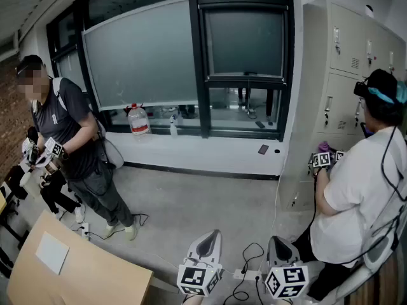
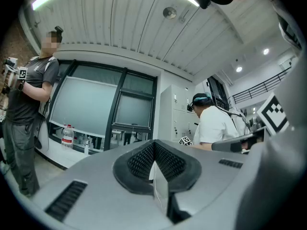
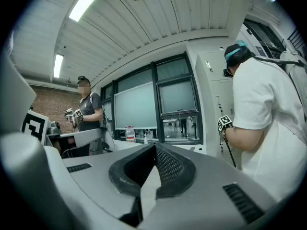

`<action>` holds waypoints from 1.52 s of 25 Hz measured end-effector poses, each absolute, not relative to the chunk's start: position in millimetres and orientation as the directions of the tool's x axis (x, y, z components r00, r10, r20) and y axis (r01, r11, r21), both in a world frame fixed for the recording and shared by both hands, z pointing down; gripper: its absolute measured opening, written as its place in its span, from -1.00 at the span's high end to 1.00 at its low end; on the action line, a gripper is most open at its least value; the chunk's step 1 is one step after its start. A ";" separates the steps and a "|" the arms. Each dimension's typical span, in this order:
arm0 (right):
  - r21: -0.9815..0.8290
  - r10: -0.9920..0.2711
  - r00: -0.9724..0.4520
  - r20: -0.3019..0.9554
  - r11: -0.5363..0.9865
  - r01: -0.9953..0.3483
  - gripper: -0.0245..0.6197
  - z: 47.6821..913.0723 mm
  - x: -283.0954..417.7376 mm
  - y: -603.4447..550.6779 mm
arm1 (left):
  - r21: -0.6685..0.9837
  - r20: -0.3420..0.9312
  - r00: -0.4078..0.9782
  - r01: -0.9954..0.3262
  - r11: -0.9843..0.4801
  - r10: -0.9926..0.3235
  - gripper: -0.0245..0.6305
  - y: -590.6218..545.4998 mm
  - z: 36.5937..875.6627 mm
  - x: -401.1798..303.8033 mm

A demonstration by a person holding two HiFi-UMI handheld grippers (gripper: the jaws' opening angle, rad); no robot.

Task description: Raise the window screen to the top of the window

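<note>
The black-framed window fills the far wall. In its narrow right pane the grey window screen hangs down to a bar roughly two thirds of the way down, with clear glass below it. The screen also shows in the left gripper view and the right gripper view. My left gripper and right gripper are low at the near edge, several steps back from the window. Both point level toward it. The left gripper and the right gripper are shut with nothing between the pads.
A person in a dark shirt stands at the left holding grippers. Another person in a white shirt stands at the grey lockers on the right. A water bottle sits on the sill. A wooden table and floor cables lie near me.
</note>
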State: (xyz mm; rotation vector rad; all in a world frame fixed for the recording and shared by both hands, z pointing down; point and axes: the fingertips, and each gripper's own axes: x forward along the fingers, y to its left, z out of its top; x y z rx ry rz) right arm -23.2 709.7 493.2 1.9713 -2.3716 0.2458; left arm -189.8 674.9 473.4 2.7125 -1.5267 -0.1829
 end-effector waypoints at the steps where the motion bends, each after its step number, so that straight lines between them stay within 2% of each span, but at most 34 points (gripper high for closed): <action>1: -0.084 -0.973 -0.184 0.137 0.174 -0.981 0.91 493.5 -21.8 710.5 | 0.075 -0.087 0.513 -0.851 -0.519 -0.854 0.92 675.3 475.2 -189.4; 12: -0.051 -0.973 -0.181 0.142 0.176 -0.983 0.91 492.7 5.2 706.1 | 0.051 -0.069 0.514 -0.854 -0.518 -0.855 0.92 670.4 476.3 -160.1; 19: -0.079 -0.955 -0.270 0.121 0.262 -0.962 0.91 500.5 3.7 698.4 | 0.047 -0.053 0.490 -0.869 -0.493 -0.870 0.92 663.7 480.7 -157.4; 25: -0.109 -0.927 -0.335 0.168 0.320 -0.941 0.91 520.5 -6.4 676.6 | 0.038 -0.056 0.451 -0.891 -0.453 -0.891 0.92 650.6 472.5 -168.6; 31: -0.084 -0.909 -0.373 0.188 0.363 -0.928 0.91 532.0 -20.0 604.4 | 0.069 -0.056 0.421 -0.903 -0.425 -0.905 0.92 572.8 489.0 -179.3; 38: -0.046 -0.928 -0.343 0.146 0.340 -0.939 0.91 515.2 -30.3 447.2 | 0.034 -0.105 0.454 -0.887 -0.460 -0.885 0.92 412.3 477.4 -187.0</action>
